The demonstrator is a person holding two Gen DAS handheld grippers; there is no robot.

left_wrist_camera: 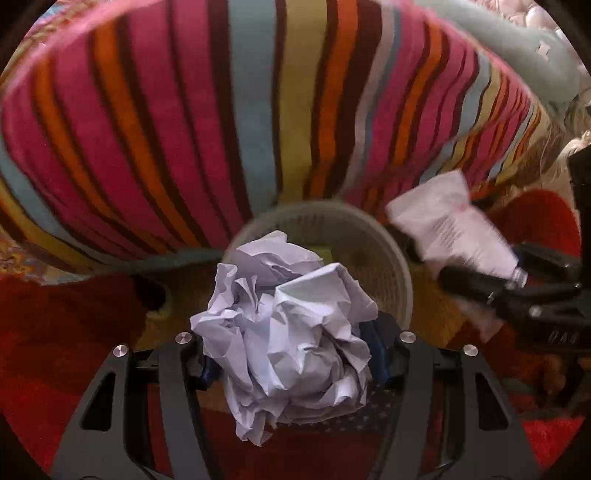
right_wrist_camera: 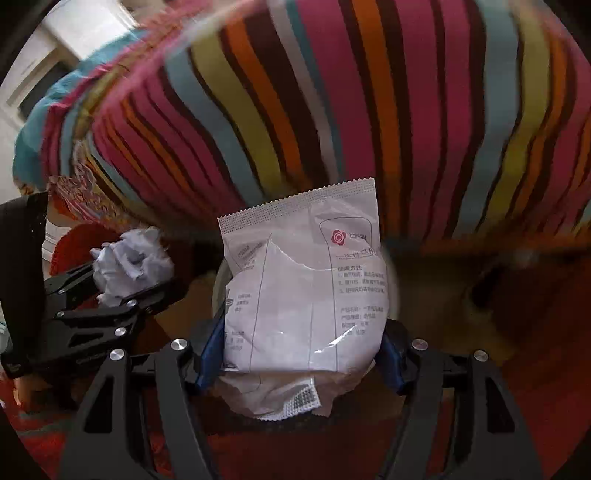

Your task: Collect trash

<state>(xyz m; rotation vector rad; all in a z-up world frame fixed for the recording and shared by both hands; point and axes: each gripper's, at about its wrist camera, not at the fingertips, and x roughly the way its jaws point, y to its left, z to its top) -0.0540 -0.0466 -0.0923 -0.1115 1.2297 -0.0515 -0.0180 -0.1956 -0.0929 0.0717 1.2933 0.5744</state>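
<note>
My left gripper [left_wrist_camera: 293,363] is shut on a crumpled ball of white paper [left_wrist_camera: 288,332]. It holds the ball above and just in front of a round grey-white bin [left_wrist_camera: 400,266]. My right gripper [right_wrist_camera: 301,354] is shut on a white plastic packet [right_wrist_camera: 306,295] with printed text and a red logo. The packet hides most of the bin's rim [right_wrist_camera: 218,284] below it. The right gripper and its packet [left_wrist_camera: 450,225] show at the right of the left wrist view. The left gripper with its paper ball [right_wrist_camera: 129,262] shows at the left of the right wrist view.
A bed or sofa edge covered in bright striped cloth [left_wrist_camera: 258,110] rises right behind the bin. A red rug [left_wrist_camera: 55,350] covers the floor. A teal blanket [right_wrist_camera: 48,122] lies on top at the left. A white wall or door [right_wrist_camera: 55,33] is far left.
</note>
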